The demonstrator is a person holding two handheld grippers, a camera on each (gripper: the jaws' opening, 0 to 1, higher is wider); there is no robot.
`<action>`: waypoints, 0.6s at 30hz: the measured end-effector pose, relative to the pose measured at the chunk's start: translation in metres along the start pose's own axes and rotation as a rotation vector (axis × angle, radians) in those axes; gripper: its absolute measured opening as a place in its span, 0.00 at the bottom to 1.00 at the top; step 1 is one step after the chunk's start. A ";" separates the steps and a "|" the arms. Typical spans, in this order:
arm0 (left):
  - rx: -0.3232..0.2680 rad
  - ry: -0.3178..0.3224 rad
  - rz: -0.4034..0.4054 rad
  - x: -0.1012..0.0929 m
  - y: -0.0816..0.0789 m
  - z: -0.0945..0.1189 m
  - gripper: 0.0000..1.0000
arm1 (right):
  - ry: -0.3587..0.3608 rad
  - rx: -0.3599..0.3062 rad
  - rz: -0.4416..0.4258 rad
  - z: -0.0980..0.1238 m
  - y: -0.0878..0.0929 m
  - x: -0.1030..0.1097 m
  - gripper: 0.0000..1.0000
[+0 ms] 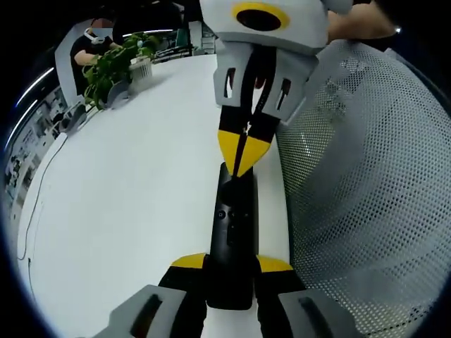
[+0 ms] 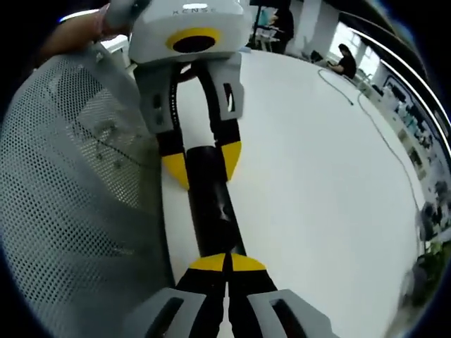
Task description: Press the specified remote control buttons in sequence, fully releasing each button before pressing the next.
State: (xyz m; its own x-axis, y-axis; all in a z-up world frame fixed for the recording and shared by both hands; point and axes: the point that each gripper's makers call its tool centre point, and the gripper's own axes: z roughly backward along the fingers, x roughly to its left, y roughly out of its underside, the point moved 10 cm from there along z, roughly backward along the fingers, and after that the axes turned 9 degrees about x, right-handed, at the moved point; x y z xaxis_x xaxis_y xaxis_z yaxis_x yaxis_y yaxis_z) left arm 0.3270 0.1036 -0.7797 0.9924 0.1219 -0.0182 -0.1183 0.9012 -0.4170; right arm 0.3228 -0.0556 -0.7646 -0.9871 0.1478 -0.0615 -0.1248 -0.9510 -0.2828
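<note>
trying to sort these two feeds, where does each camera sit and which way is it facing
Left gripper view: rides on the left gripper, whose jaws clamp the near end of the black remote; it looks along the remote at the right gripper facing it, with a hand above it.
Right gripper view: rides on the right gripper, jaws closed with tips on the remote; it looks back at the left gripper and the hand holding it.
Shared: the remote, white table, mesh chair, both grippers.

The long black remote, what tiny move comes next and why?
Probably lift the right gripper slightly off the long black remote control. Its shut yellow tips rest on the remote's top while the left gripper clamps its end, so the button likely needs releasing.
</note>
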 end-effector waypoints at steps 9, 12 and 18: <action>0.001 0.000 0.001 0.000 0.000 0.000 0.25 | -0.043 -0.031 -0.077 0.001 0.003 -0.005 0.00; -0.002 -0.001 0.004 0.000 0.000 0.000 0.25 | -0.027 -0.025 -0.054 0.002 0.002 -0.005 0.00; -0.003 -0.001 0.009 0.000 0.000 0.000 0.25 | -0.031 -0.036 -0.001 0.001 -0.006 -0.002 0.00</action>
State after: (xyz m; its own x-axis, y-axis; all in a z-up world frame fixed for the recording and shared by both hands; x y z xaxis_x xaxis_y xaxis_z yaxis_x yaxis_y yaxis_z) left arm 0.3267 0.1039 -0.7797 0.9913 0.1300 -0.0212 -0.1268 0.8987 -0.4197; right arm 0.3250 -0.0507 -0.7623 -0.9896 0.1403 -0.0319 -0.1231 -0.9405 -0.3168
